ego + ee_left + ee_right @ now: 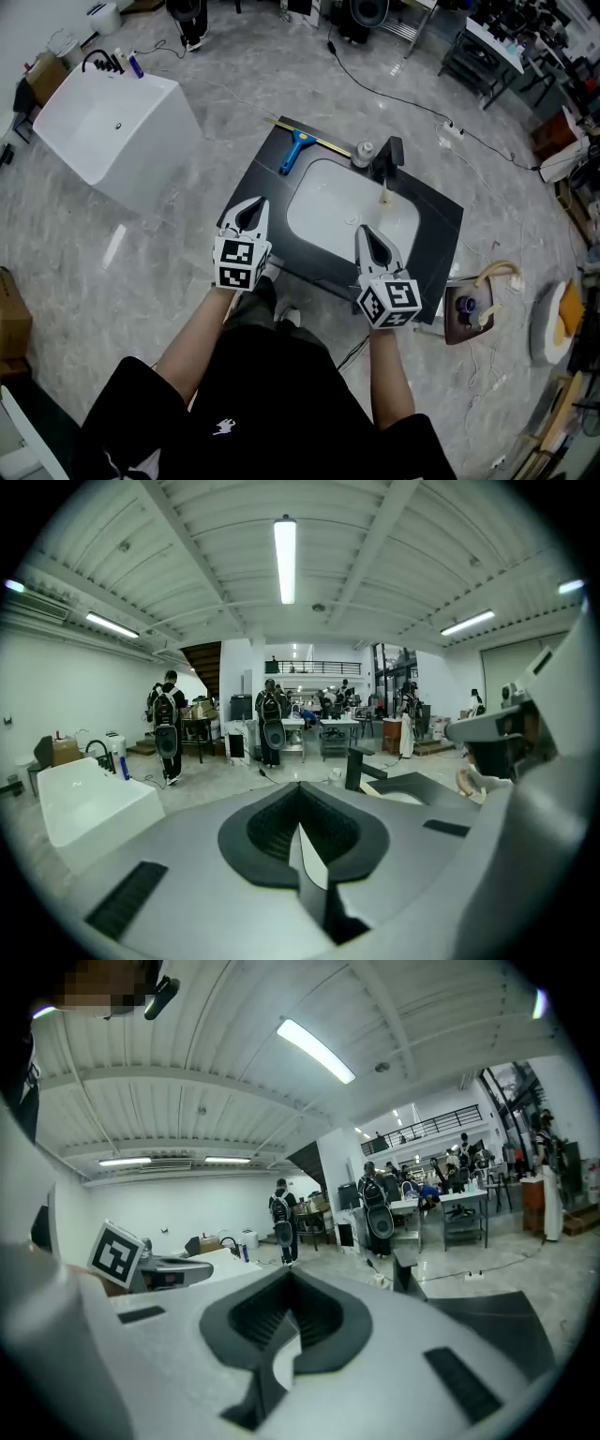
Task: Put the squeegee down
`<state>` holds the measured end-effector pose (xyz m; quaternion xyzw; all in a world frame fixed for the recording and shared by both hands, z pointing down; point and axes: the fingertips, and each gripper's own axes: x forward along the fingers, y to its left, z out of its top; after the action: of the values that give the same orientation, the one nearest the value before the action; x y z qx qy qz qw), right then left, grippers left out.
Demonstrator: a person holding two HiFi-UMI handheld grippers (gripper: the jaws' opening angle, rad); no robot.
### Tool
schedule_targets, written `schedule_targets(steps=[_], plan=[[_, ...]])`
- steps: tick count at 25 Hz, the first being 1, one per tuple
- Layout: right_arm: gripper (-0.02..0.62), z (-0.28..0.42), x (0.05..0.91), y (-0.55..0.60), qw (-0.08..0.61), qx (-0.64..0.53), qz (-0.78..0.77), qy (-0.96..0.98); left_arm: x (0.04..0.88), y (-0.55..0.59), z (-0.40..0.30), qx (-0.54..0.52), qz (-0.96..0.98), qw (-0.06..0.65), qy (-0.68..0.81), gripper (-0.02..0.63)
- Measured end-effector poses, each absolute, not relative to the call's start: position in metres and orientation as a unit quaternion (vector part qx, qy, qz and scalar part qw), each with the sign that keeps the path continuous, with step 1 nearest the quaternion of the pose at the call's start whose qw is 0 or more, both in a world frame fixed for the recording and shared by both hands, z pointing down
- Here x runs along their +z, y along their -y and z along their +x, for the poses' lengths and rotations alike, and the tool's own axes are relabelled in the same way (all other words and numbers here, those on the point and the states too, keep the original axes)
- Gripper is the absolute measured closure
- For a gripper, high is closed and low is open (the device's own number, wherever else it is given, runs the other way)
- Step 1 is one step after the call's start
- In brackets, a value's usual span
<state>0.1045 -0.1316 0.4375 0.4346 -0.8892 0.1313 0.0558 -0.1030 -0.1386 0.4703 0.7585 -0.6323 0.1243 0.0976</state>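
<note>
The squeegee [296, 147], with a blue handle and a long thin blade, lies on the far left corner of the black countertop [442, 227], with nothing holding it. My left gripper [251, 206] hovers over the counter's near left edge, jaws shut and empty. My right gripper [365, 232] hangs over the near rim of the white sink basin [328, 202], also shut with nothing in it. Both are well short of the squeegee. In the left gripper view the shut jaws [298, 794] point at the room beyond; the right gripper view shows its jaws [285, 1279] closed too.
A black faucet [386, 157] and a small round container [363, 153] stand behind the basin. A white tub [111, 131] sits on the floor to the left. Cables, a brown tray [466, 312] and clutter lie on the floor to the right. People stand far off.
</note>
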Motion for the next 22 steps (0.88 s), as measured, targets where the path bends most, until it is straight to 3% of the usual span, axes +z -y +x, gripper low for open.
schedule_targets(steps=[22], plan=[[0.594, 0.105, 0.353, 0.08, 0.011, 0.081, 0.42, 0.904, 0.375, 0.066, -0.113, 0.073, 0.767, -0.002, 0.638, 0.603]])
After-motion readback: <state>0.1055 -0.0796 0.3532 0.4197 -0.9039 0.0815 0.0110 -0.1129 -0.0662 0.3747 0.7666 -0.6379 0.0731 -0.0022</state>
